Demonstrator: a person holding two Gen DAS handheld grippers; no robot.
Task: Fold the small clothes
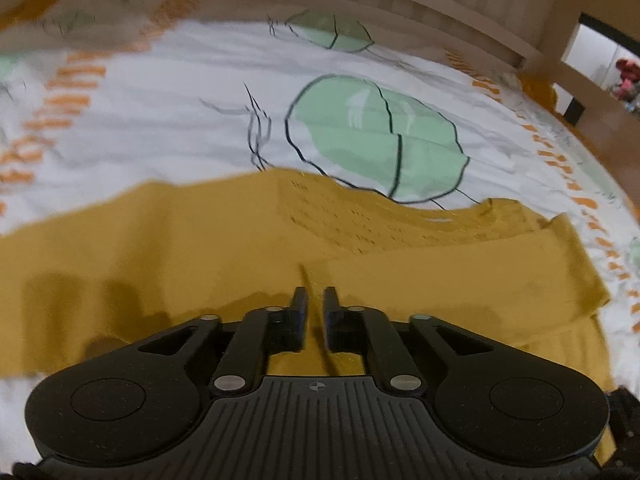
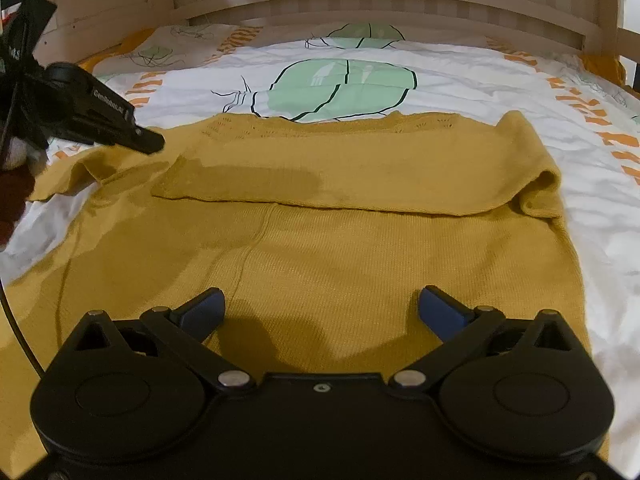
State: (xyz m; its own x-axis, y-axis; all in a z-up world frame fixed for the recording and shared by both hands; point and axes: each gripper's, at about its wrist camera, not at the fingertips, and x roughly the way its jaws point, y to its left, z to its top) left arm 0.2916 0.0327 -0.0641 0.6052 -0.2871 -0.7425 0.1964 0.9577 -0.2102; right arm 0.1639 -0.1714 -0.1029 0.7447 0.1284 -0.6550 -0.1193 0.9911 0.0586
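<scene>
A mustard-yellow knitted sweater (image 2: 360, 256) lies flat on the bed, its neck edge toward the headboard. One sleeve (image 2: 360, 176) is folded across the chest from the right. The other sleeve (image 2: 68, 176) lies bunched at the left. My right gripper (image 2: 322, 300) hovers over the sweater's body, jaws spread wide with nothing between them. My left gripper (image 1: 315, 300) is low over the sweater (image 1: 200, 248), with a narrow gap between its jaws. A small ridge of cloth (image 1: 304, 276) stands just ahead of its tips, not pinched. From the right wrist view, the left gripper (image 2: 150, 142) is above the sweater's left shoulder.
The sweater rests on a white duvet (image 2: 480, 72) printed with green shapes and orange marks. A pale wooden slatted headboard (image 2: 360, 4) closes off the far side, with a bed post (image 1: 568, 12) at the right. A dark red sleeve (image 2: 12, 196) shows at the left edge.
</scene>
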